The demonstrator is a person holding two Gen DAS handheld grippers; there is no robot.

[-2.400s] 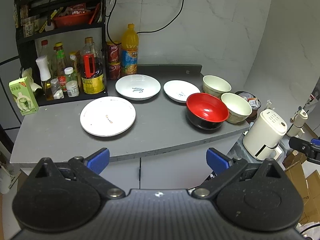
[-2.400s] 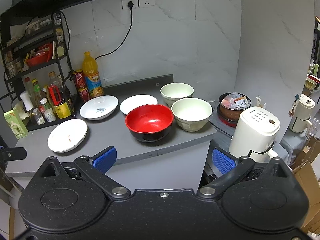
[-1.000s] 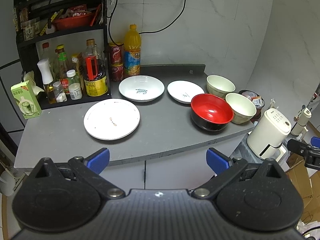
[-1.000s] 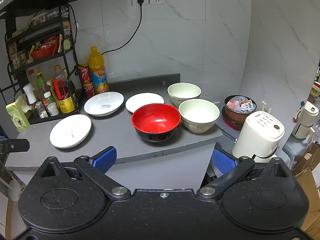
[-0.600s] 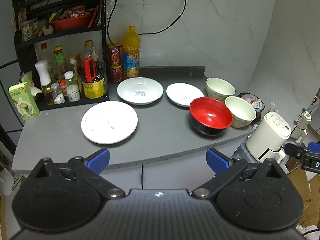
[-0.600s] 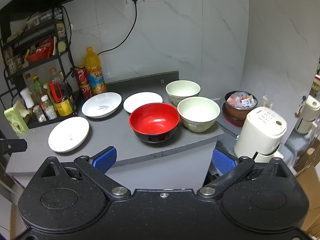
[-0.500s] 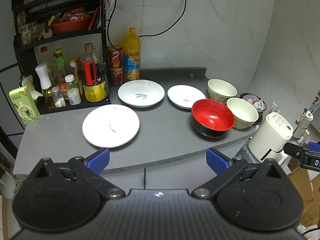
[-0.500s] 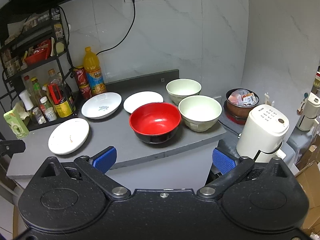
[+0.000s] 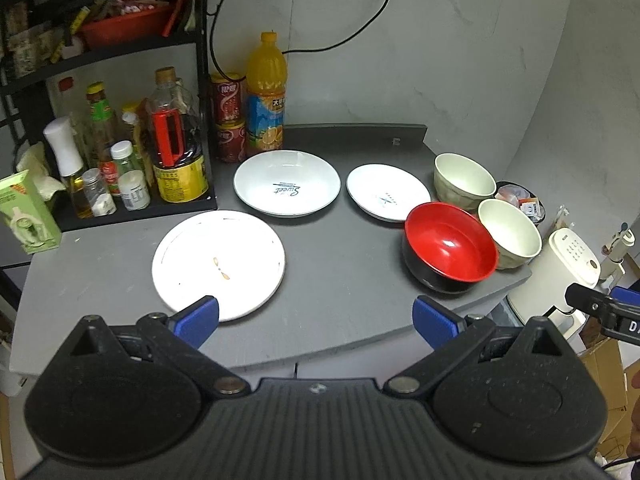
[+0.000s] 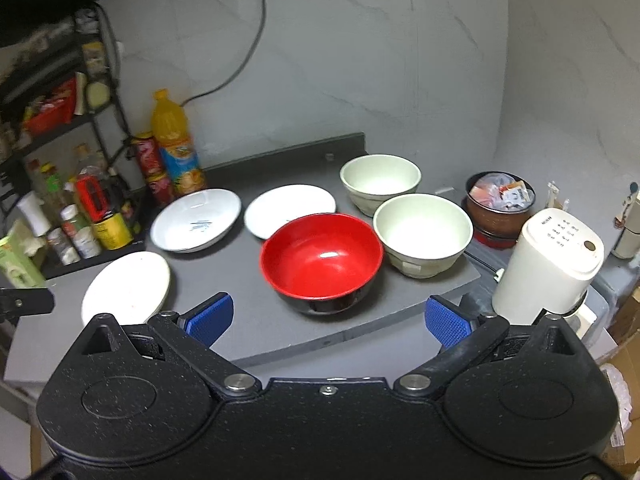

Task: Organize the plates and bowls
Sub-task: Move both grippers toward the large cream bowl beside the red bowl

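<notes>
On the grey counter (image 9: 344, 264) lie a flat white plate (image 9: 218, 260) at the front left, a deep white plate with writing (image 9: 287, 187) behind it and a small white plate (image 9: 387, 198) to its right. A red bowl with a black outside (image 9: 450, 251) stands at the right, with two cream bowls (image 9: 464, 178) (image 9: 509, 232) beside it. My left gripper (image 9: 316, 320) hangs open over the counter's front edge, its left pad over the flat plate's near rim. My right gripper (image 10: 326, 322) is open just in front of the red bowl (image 10: 322, 262), holding nothing.
A black rack with bottles and jars (image 9: 120, 160) fills the left back. An orange juice bottle (image 9: 266, 92) and red cans (image 9: 228, 120) stand by the wall. A white kettle (image 10: 548, 264) and a brown bowl of packets (image 10: 500, 204) sit lower at the right. A green carton (image 9: 24, 212) stands far left.
Both grippers have moved forward toward the counter and tilted down, so the plates and bowls appear closer. Both stay open. Nothing on the counter has shifted.
</notes>
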